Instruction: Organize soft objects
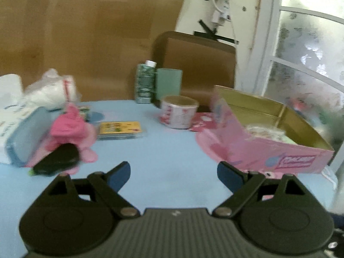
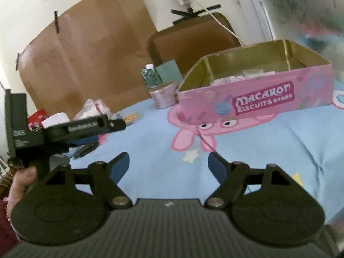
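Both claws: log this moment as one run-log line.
left claw open, empty | right claw open, empty | pink toy on table, ungrasped | box open, partly filled

Left tongs [image 1: 173,175] wide open over bare blue surface [image 1: 167,146]; nothing between the pads. Clear lane runs straight ahead up to the round tub [image 1: 178,112]. Left side crowded: pink soft toy [image 1: 72,129] with a black object [image 1: 57,163] lying against it, clear plastic container [image 1: 25,135] just beside, yellow card box [image 1: 120,130] further in. Right side walled by the pink Macaron biscuit box [image 1: 266,137], open top, something pale inside, blurred. Right tongs [image 2: 168,167] also open over bare sheet; biscuit box [image 2: 255,94] stands ahead and right, the left gripper body [image 2: 64,131] blocks its left flank.
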